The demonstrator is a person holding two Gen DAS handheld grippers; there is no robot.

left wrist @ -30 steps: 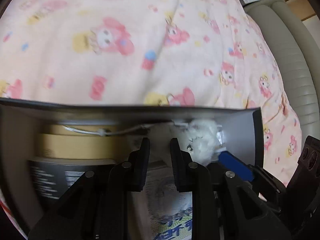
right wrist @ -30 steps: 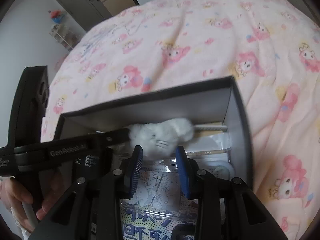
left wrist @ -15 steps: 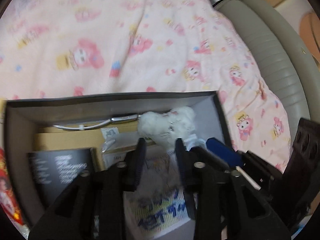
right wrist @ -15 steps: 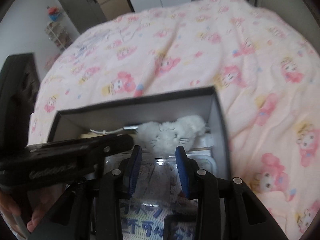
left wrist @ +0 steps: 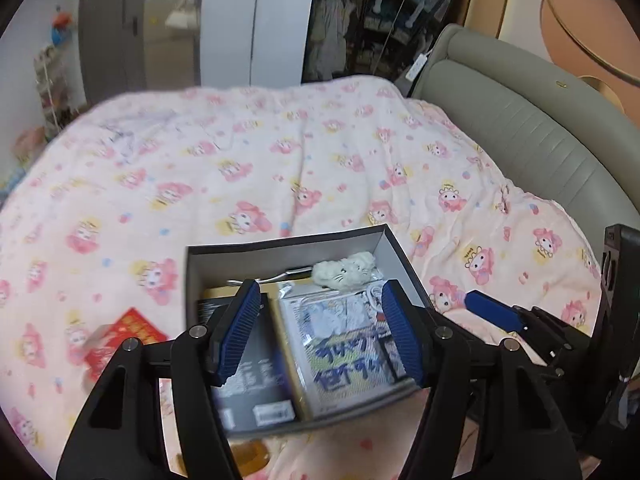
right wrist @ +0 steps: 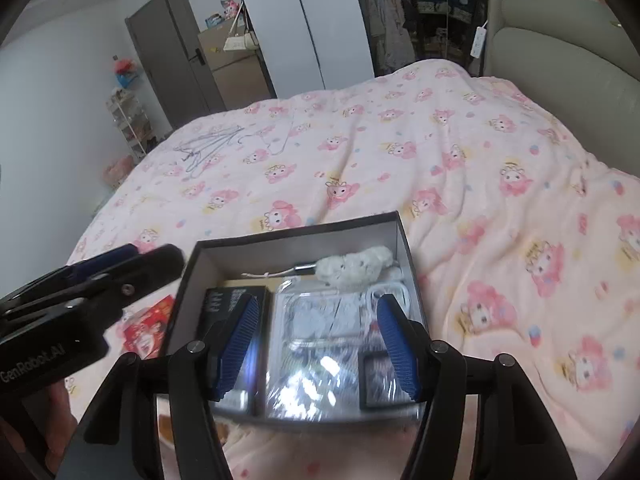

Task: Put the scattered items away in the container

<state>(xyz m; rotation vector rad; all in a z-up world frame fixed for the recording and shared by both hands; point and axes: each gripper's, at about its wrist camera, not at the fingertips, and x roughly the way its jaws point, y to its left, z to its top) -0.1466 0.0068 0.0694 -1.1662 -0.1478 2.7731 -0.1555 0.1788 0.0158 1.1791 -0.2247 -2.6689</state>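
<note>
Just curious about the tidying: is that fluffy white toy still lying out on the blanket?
No, the fluffy white toy lies inside the box, at its far end.

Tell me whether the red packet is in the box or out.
Out: the red packet lies on the blanket left of the box.

You're in a home bedroom: a bed (right wrist: pixel 400 168) under a pink cartoon blanket (left wrist: pixel 280 168), a padded headboard (left wrist: pixel 520 120), a grey door (right wrist: pixel 176 52), and clothes hanging in an open closet (right wrist: pixel 392 40) behind.
</note>
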